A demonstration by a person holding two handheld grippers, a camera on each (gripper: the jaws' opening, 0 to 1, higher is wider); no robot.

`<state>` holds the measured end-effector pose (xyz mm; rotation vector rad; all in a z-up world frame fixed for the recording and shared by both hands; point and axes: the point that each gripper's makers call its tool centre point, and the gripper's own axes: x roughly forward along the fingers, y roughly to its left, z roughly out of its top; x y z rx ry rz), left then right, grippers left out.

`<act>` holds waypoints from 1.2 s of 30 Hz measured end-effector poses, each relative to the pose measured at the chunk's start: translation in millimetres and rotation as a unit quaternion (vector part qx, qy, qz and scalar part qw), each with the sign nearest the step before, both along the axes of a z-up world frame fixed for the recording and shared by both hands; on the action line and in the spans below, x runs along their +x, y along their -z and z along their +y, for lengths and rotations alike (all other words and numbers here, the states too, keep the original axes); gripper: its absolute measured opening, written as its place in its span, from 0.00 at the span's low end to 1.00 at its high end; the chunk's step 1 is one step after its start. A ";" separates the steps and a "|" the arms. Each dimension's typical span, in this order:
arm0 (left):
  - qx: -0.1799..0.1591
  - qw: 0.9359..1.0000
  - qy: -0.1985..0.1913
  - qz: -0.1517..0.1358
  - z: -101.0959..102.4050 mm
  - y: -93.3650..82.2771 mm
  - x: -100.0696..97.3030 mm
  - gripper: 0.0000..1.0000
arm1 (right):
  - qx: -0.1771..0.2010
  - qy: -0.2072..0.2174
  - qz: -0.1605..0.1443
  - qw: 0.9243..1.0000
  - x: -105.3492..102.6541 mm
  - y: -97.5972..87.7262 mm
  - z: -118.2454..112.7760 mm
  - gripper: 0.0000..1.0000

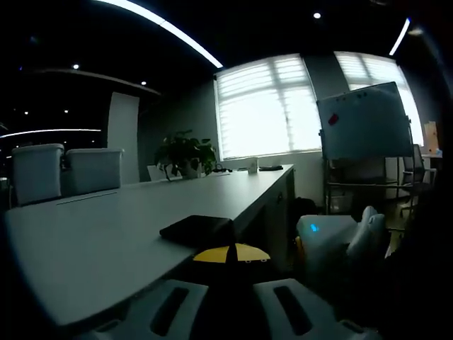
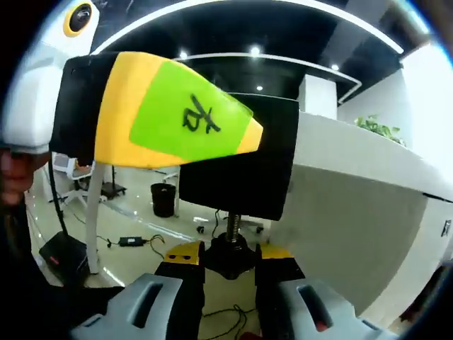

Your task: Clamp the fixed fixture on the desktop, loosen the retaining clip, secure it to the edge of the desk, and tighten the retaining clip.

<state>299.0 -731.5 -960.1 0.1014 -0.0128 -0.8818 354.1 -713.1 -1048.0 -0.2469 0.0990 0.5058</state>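
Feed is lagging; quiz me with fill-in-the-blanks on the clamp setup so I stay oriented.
The black fixture sits at the ___ of the desk.
The right tool holds the knob ___ the fixture.
The left tool wears a ___ sticker.
Missing: edge; below; green.
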 end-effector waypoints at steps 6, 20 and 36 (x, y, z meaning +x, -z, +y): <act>0.008 1.000 -0.001 -0.001 -1.2 1.2 0.8 0.01 | 0.003 -0.102 0.025 0.994 -1.6 1.6 5.8 0.25; 0.011 1.000 0.004 -0.001 -1.5 3.7 3.1 0.01 | 0.042 -0.207 0.032 0.977 -9.0 0.1 15.9 0.25; -0.032 0.999 0.007 0.019 -4.5 -11.0 -16.3 0.10 | 0.033 -0.185 0.046 0.981 -7.2 0.4 15.4 0.26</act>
